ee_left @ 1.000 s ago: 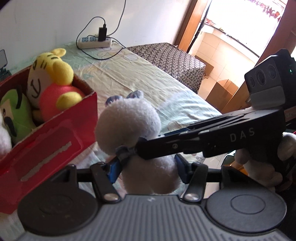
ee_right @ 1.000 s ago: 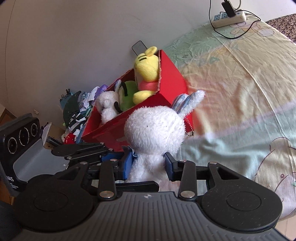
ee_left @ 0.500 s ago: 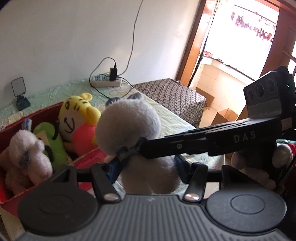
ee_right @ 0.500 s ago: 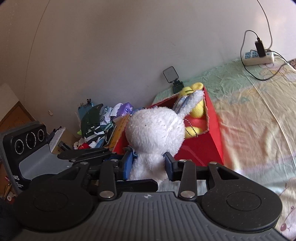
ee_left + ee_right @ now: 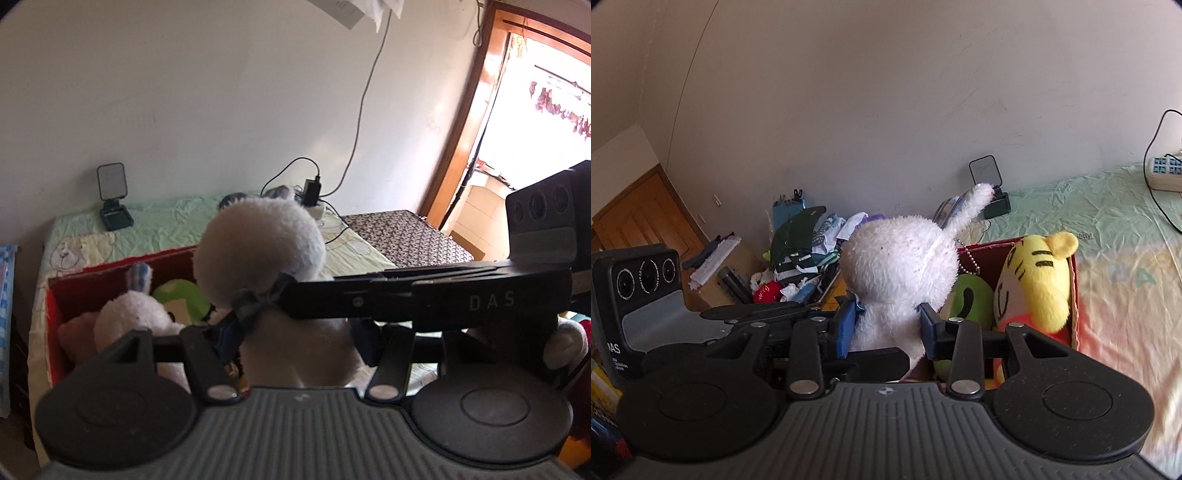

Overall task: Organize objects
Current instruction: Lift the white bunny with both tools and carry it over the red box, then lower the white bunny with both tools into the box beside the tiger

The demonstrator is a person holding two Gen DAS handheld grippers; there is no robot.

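Both grippers hold one white plush rabbit [image 5: 258, 251] by its body, up in the air over the red box [image 5: 110, 273]. My left gripper [image 5: 295, 332] is shut on its body. My right gripper [image 5: 888, 328] is shut on it too [image 5: 897, 273] and crosses the left wrist view as a black bar. The box on the bed holds a small white plush [image 5: 129, 317], a green plush [image 5: 971, 299] and a yellow tiger plush [image 5: 1038, 284].
The bed sheet [image 5: 1108, 229] runs right of the box. A small black stand light [image 5: 114, 199] and a power strip [image 5: 1163, 173] with cables sit by the wall. A pile of clutter [image 5: 805, 258] lies on the floor to the left.
Both grippers have lifted the white rabbit higher and carried it from beside the box to over its open top. The box's inside is now in view from above.
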